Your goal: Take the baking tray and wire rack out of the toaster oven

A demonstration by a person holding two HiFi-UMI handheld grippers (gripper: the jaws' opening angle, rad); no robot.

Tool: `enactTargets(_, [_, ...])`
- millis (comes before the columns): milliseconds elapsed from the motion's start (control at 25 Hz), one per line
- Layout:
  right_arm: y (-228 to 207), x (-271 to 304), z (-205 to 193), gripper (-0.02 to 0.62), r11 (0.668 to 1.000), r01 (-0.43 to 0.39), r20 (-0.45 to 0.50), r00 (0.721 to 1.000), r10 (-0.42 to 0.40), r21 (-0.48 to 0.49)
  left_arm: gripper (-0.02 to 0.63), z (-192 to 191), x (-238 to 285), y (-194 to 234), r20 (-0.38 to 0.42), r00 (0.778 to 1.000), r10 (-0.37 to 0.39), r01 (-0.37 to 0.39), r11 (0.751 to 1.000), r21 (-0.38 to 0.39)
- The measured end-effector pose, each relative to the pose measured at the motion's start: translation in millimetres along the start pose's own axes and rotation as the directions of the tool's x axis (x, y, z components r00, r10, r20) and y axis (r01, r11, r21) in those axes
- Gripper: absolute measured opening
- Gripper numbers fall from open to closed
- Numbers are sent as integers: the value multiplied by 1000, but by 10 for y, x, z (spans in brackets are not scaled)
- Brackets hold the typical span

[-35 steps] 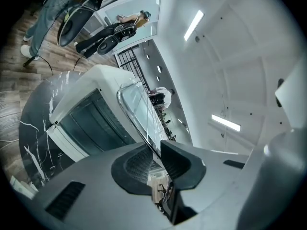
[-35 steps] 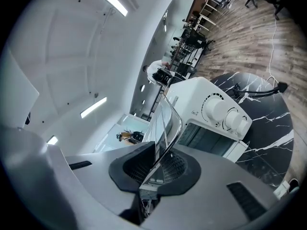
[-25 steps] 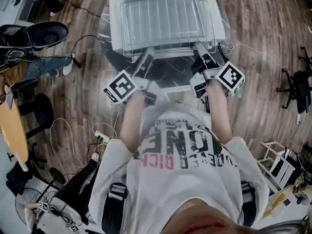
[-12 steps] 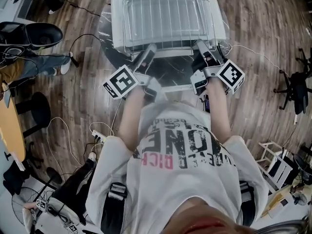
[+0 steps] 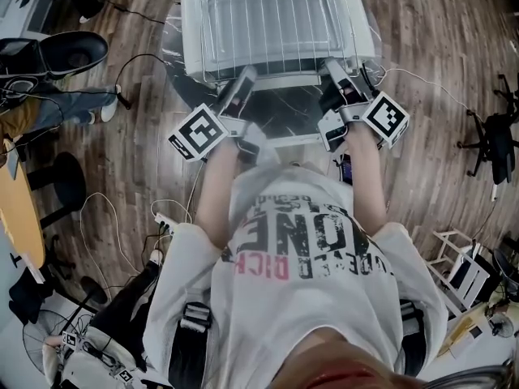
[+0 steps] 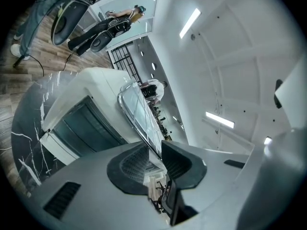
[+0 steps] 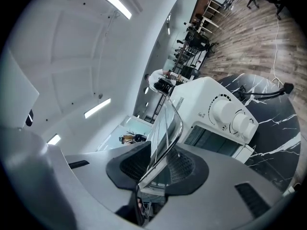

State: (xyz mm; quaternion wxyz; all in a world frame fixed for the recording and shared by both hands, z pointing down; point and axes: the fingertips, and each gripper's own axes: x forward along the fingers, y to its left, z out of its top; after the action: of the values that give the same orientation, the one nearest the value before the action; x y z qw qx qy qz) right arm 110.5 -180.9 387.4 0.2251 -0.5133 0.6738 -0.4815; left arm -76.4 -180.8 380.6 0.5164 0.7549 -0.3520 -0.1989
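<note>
Ahead of two outstretched bare forearms, the head view is showing a boxy white toaster oven (image 5: 195,31) sitting on a dark marbled table (image 5: 284,124). The left gripper (image 5: 243,81) and right gripper (image 5: 332,70) are pointing at the oven's top. Lying there is a shiny metal baking tray (image 5: 209,39) with a thin wire rack (image 5: 276,19) on it.

Left gripper view: ribbed dark pads (image 6: 130,166) have just been opening and are standing slightly apart, with the tray's rim passing loosely between them.

Right gripper view: the jaws have likewise been parting and are sitting loose around the tray's rounded corner. Two white knobs (image 7: 224,111) are showing to their right.
</note>
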Motion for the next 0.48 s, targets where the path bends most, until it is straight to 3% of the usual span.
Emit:
enactTargets(160, [47, -35, -5, 149, 999, -38, -12, 999, 37, -21, 126, 31, -57, -19, 21, 1000, -18, 18, 1000, 2])
enactTargets(480, [28, -191, -100, 158, 997, -66, -29, 997, 65, -34, 141, -57, -204, -5, 25, 1000, -5, 5, 1000, 5])
